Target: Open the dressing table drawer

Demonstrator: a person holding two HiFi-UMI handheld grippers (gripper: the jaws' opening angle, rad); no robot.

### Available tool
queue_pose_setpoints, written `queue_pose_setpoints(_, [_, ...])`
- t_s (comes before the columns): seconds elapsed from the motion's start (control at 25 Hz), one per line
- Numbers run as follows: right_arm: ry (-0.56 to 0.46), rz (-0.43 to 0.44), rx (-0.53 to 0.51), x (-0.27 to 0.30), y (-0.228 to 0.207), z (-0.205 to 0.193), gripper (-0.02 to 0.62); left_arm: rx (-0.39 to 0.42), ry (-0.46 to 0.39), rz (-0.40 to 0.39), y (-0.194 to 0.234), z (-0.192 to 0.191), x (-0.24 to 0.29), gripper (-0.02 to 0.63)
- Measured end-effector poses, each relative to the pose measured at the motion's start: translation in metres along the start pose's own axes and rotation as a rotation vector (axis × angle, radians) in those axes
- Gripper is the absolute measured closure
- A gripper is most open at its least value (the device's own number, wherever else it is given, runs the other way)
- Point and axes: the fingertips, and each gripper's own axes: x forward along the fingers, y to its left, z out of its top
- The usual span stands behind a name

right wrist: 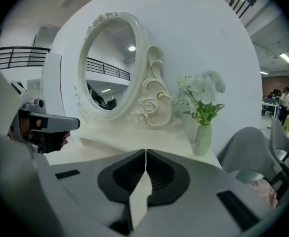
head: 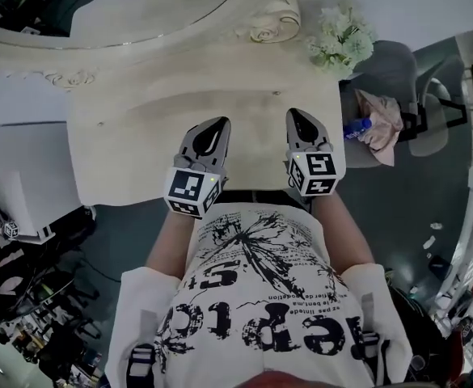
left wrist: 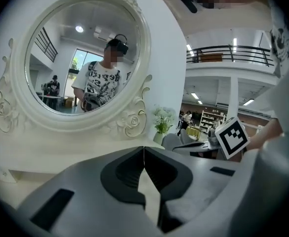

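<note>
The cream dressing table (head: 139, 136) stands before me, its top bare, with an oval mirror (head: 151, 6) in a carved frame at the back. No drawer front shows in any view. My left gripper (head: 217, 123) hovers over the near middle of the tabletop, jaws together with nothing between them. My right gripper (head: 295, 115) hovers beside it, toward the table's right end, also shut and empty. In the left gripper view the left gripper (left wrist: 144, 149) faces the mirror (left wrist: 82, 53). In the right gripper view the right gripper (right wrist: 145, 153) points at the tabletop (right wrist: 134, 139) and the vase.
A pale vase of white flowers (head: 341, 39) stands at the table's back right corner. A grey chair (head: 398, 79) with a pink cloth and a blue bottle (head: 356, 128) is to the right. Cluttered shelves (head: 26, 297) fill the floor at left.
</note>
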Motion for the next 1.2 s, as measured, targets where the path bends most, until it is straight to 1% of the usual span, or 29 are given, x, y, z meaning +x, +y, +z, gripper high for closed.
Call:
queue_pose_setpoints(0.2, [0.098, 0.005, -0.016, 0.036, 0.002, -0.028, 0.574, -0.019, 0.025, -0.013, 0.015, -0.016, 0.017, 0.588])
queue_pose_setpoints(0.24, [0.121, 0.002, -0.022, 0.043, -0.001, -0.037, 0.562, -0.027, 0.030, -0.011, 0.018, -0.019, 0.020, 0.588])
queue_pose_setpoints(0.32, [0.173, 0.003, -0.015, 0.058, -0.007, -0.054, 0.471, -0.041, 0.040, -0.005, 0.022, -0.026, 0.025, 0.588])
queue_pose_setpoints(0.44, [0.222, -0.008, 0.007, 0.076, -0.016, -0.072, 0.455, -0.051, 0.059, 0.001, 0.026, -0.036, 0.031, 0.588])
queue_pose_setpoints(0.56, [0.231, -0.015, -0.007, 0.089, -0.018, -0.077, 0.451, -0.055, 0.071, 0.009, 0.028, -0.044, 0.033, 0.588])
queue_pose_setpoints(0.76, [0.211, -0.028, -0.012, 0.106, -0.017, -0.070, 0.451, -0.072, 0.088, 0.018, 0.029, -0.055, 0.033, 0.588])
queue_pose_setpoints(0.88, [0.220, -0.047, -0.008, 0.110, -0.018, -0.070, 0.453, -0.077, 0.093, 0.021, 0.028, -0.057, 0.030, 0.588])
queue_pose_setpoints(0.92, [0.222, -0.055, -0.006, 0.111, -0.019, -0.071, 0.456, -0.078, 0.093, 0.023, 0.027, -0.058, 0.029, 0.588])
queue_pose_setpoints(1.0, [0.222, -0.067, -0.004, 0.111, -0.021, -0.071, 0.489, -0.080, 0.092, 0.026, 0.026, -0.057, 0.027, 0.588])
queue_pose_setpoints(1.2, [0.220, -0.079, 0.000, 0.109, -0.022, -0.072, 0.491, -0.076, 0.091, 0.032, 0.023, -0.056, 0.022, 0.588])
